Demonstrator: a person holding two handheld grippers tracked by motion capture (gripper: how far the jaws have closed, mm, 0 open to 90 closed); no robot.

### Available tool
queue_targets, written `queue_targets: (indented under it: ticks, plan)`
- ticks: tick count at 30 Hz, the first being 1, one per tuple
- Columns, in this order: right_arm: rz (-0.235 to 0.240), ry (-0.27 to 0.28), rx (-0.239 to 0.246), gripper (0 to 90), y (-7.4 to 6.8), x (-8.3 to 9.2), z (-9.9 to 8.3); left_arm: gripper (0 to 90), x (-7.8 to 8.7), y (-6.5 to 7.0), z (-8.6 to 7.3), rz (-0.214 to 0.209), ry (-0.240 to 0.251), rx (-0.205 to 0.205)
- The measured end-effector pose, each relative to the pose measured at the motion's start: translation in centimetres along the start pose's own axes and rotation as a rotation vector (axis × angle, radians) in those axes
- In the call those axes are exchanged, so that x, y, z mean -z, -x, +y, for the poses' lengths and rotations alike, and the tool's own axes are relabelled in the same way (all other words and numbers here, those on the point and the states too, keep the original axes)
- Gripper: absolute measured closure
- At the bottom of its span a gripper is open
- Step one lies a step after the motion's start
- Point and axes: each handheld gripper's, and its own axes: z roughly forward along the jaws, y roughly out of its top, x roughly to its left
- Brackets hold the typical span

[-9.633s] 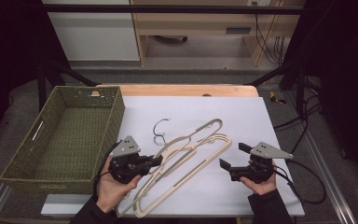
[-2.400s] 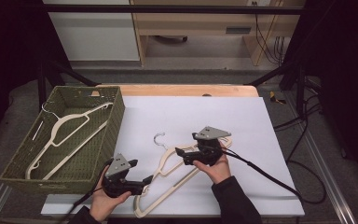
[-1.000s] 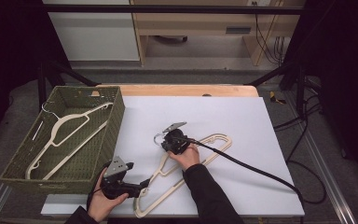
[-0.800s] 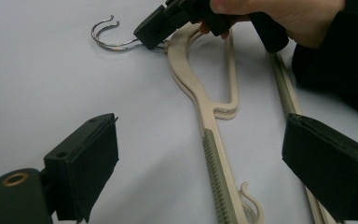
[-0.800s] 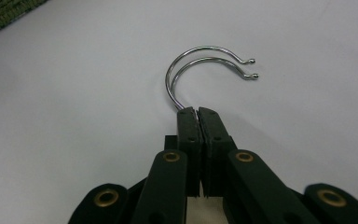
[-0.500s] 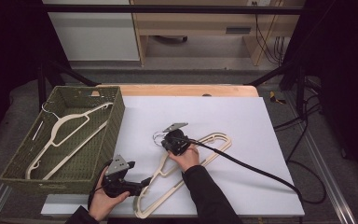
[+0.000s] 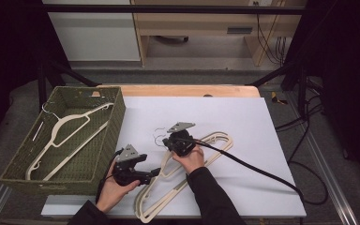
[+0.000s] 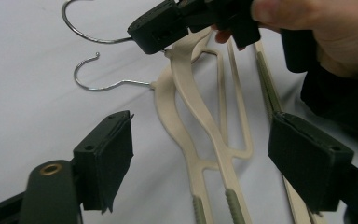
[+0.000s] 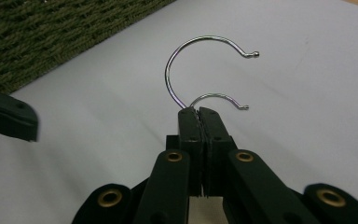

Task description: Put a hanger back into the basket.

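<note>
Lifted off its twin: cream hanger (image 7: 183, 165), silver hook (image 9: 200, 65) in right tongs (image 9: 199, 113)

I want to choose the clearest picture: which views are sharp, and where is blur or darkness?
High view: table evenly lit, surroundings dark. Left gripper view: hangers fairly sharp, near pads soft. Right gripper view: metal hook sharp, basket blurred.

The right gripper (image 7: 168, 142), jaws pressed fully together, points toward ten o'clock in the high view, its hand (image 7: 191, 159) behind it. The left gripper (image 7: 155, 173), at seven o'clock of it, points toward three o'clock; its jaws, wide apart, have just been closing.
</note>
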Motion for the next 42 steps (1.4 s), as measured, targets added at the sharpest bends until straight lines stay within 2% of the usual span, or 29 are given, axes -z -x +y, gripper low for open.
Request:
queue_targets:
  ticks: [5, 8, 12, 16, 18, 22, 23, 28, 34, 35, 37, 39, 40, 42]
  plan:
    - [0.011, 0.032, 0.012, 89.4, -0.1, 1.0, 0.0, 30.4, -1.7, 0.0, 0.5, -0.029, -0.040, 0.014]
    - [0.018, 0.048, 0.013, 89.4, -0.1, 1.6, 0.0, 35.5, -2.4, 0.0, 0.7, -0.046, -0.048, 0.020]
    - [0.029, 0.075, 0.017, 89.4, -0.2, 2.6, -0.1, 47.4, -3.4, 0.2, 0.9, -0.074, -0.069, 0.032]
    - [0.031, 0.090, 0.025, 89.4, -0.3, 3.0, -0.1, 55.4, -3.8, 0.3, 1.0, -0.088, -0.081, 0.050]
    - [0.029, 0.094, 0.029, 89.3, -0.3, 3.3, 0.0, 60.2, -4.0, 0.3, 1.0, -0.114, -0.085, 0.078]
    - [0.034, 0.097, 0.036, 89.3, -0.3, 3.8, -0.1, 69.0, -3.9, 0.5, 1.2, -0.135, -0.079, 0.084]
    - [0.036, 0.105, 0.039, 89.3, -0.3, 4.0, -0.2, 73.5, -3.9, 0.8, 1.2, -0.142, -0.077, 0.089]
    - [0.034, 0.117, 0.043, 89.0, -0.3, 4.7, -0.4, 75.3, -3.7, 1.2, 1.3, -0.140, -0.064, 0.097]
    - [0.034, 0.140, 0.048, 87.8, -0.2, 6.4, -0.6, 78.2, -3.3, 2.3, 1.7, -0.134, -0.041, 0.103]
    - [0.042, 0.143, 0.049, 85.1, -0.3, 7.2, -0.8, 79.0, -3.1, 2.6, 1.8, -0.132, -0.038, 0.103]
    - [0.040, 0.148, 0.055, 83.3, -0.3, 7.7, -1.0, 79.4, -3.1, 2.8, 1.8, -0.132, -0.035, 0.102]
    - [0.049, 0.176, 0.055, 76.0, -0.1, 9.2, -1.7, 80.5, -2.8, 3.1, 1.9, -0.137, -0.029, 0.101]
    - [0.049, 0.176, 0.055, 76.0, -0.1, 9.2, -1.7, 80.8, -2.8, 3.1, 1.9, -0.137, -0.029, 0.101]
    - [0.056, 0.202, 0.043, 71.4, 0.2, 10.4, -2.3, 81.2, -2.7, 3.4, 2.0, -0.143, -0.022, 0.100]
